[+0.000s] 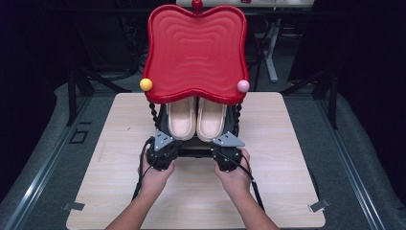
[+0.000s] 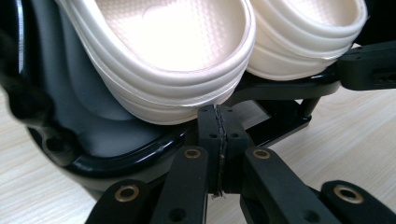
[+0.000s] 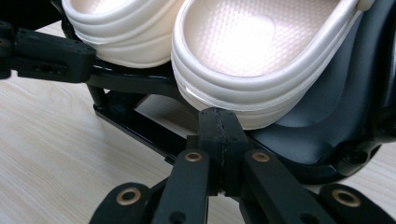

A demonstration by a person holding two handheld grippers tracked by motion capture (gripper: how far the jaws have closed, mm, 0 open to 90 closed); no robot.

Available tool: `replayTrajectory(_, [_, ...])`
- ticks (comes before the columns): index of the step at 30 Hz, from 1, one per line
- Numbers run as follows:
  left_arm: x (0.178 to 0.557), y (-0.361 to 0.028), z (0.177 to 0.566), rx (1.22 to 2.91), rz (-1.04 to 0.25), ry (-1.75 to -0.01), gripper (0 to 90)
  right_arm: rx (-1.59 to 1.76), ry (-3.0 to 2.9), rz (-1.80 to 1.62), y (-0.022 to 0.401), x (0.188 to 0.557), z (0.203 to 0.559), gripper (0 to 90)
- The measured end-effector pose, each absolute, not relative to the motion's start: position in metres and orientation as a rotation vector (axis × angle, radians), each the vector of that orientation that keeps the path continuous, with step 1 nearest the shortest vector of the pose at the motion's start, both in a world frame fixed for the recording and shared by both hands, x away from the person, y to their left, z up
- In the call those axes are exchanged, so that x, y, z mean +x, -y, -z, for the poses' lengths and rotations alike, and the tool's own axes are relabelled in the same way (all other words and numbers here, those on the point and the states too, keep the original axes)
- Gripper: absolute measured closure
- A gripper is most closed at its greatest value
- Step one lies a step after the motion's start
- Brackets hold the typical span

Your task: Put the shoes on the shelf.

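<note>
Left hand-held gripper [image 2: 218, 122]: jaws pressed together, nothing between them, tips right below heel of cream slipper [image 2: 173, 51]. Second slipper [image 2: 308, 37] beside it, both on black rack [image 2: 126, 156] on tabletop [image 2: 355, 140].

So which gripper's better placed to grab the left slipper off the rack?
Left. The left gripper, jaws shut, sits right at the heel of the left slipper; the right gripper faces the right slipper instead.
</note>
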State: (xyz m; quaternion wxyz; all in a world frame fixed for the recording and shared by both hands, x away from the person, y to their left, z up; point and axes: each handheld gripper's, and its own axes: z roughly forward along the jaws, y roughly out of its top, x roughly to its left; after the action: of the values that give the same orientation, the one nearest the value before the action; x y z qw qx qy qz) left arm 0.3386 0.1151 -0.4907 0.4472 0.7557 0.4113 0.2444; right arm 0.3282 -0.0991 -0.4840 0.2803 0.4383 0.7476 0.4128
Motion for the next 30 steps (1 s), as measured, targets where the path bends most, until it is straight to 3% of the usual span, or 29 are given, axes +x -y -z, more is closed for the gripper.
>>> replayTrajectory(11, [0.341,-0.118,0.495,1.877,-0.6,-1.008,89.1,1.186,-1.991,-1.105,0.1,0.331,0.489,89.9])
replayTrajectory(18, [0.331,-0.13,0.484,1.831,-0.617,-0.988,79.1,1.188,-1.962,-1.153,0.108,0.323,0.488,79.9])
replayTrajectory(25, [0.333,-0.137,0.468,1.776,-0.67,-1.005,58.4,1.18,-1.893,-1.213,0.117,0.318,0.476,63.1])
replayTrajectory(30, [0.341,-0.136,0.461,1.759,-0.682,-1.02,53.4,1.199,-1.85,-1.267,0.12,0.323,0.466,56.5])
